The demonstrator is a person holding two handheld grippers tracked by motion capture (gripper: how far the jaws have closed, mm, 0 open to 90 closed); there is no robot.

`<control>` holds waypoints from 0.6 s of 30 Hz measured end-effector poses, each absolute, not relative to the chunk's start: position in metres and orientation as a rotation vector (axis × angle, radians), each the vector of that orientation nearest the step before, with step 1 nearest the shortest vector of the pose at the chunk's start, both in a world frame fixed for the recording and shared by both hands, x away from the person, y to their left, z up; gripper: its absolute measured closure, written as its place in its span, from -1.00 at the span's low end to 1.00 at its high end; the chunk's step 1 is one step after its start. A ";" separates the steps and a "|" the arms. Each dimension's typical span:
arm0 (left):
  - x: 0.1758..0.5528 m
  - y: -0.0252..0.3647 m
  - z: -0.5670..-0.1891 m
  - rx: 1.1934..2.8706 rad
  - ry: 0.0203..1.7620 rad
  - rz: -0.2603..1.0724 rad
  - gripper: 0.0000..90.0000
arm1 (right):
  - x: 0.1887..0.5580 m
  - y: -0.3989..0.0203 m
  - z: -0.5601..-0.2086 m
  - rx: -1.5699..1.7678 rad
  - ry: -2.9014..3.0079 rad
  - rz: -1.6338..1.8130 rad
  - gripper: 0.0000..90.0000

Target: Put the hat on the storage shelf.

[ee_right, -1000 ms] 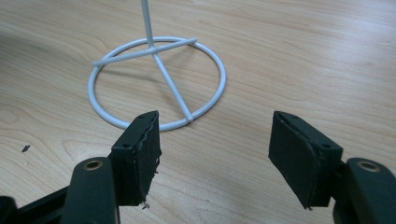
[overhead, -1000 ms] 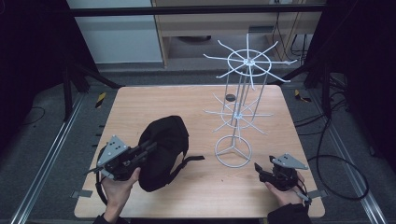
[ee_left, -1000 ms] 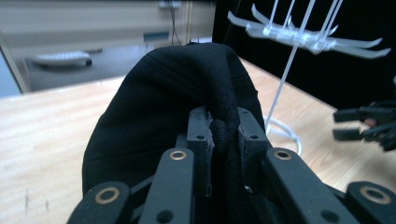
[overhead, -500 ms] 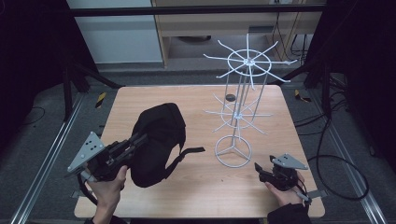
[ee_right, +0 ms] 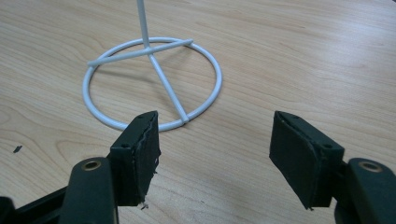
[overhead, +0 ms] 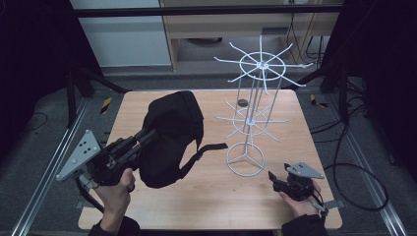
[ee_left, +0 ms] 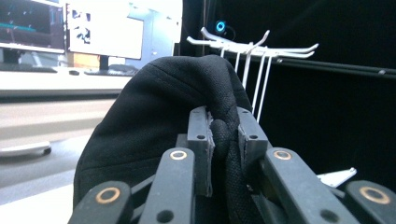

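Backpack: soft black fabric backpack (overhead: 169,140), held up off the light wooden table (overhead: 196,201) near its left edge; the lower end looks close to the wood, can't tell if it touches. One black strap (overhead: 209,148) trails out to the right toward the rack's base.
Left gripper: black two-jaw gripper (overhead: 147,135) with a grey three-cornered plate on its back end, in the person's left hand (overhead: 115,189) at the front left corner of the table, angled up and to the right into the bag.
Left jaws: pinched tight on a thick roll of the backpack's fabric; in the left gripper view the pads (ee_left: 200,140) squeeze that fold from both sides, with the bag bulging above and to the left.
Rack: white wire display rack (overhead: 253,118) standing upright right of the middle of the table, round ring base (overhead: 245,159) flat on the wood, two tiers of spoke-like hooks up the stem. Backpack sits just left of it, not touching as far as I can see.
Right gripper: second black gripper (overhead: 281,181), resting at the front right corner of the table in the right hand (overhead: 300,204), pointing at the ring base.
Right jaws: spread wide with nothing between them; in the right gripper view just bare wood in the gap, and the ring base lies just ahead of the pads (ee_right: 142,154).
Extra: small dark round thing (overhead: 242,103) on the table toward the back edge, behind the rack; too small to say what it is.
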State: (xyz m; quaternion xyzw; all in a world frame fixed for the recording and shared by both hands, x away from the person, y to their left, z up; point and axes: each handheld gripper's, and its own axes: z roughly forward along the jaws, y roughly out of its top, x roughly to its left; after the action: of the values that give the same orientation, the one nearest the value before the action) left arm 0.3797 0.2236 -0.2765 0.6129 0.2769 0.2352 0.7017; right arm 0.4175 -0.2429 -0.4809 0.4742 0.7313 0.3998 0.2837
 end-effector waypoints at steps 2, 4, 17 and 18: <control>0.380 0.222 -0.274 1.359 0.610 0.526 0.75 | 0.418 -0.243 -0.481 1.271 1.957 1.072 -0.26; 0.380 0.220 -0.268 1.349 0.599 0.525 0.75 | 0.418 -0.243 -0.481 1.271 1.957 1.071 -0.26; 0.382 0.206 -0.237 1.299 0.554 0.537 0.75 | 0.417 -0.243 -0.481 1.269 1.958 1.072 -0.27; 0.382 0.204 -0.235 1.297 0.551 0.538 0.75 | 0.417 -0.243 -0.481 1.269 1.958 1.072 -0.27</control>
State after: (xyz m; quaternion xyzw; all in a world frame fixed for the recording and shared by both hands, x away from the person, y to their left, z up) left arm 0.3818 0.2043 -0.2353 0.5889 0.2502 0.2442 0.7287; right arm 0.4175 -0.2429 -0.4814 0.4739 0.7314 0.4004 0.2831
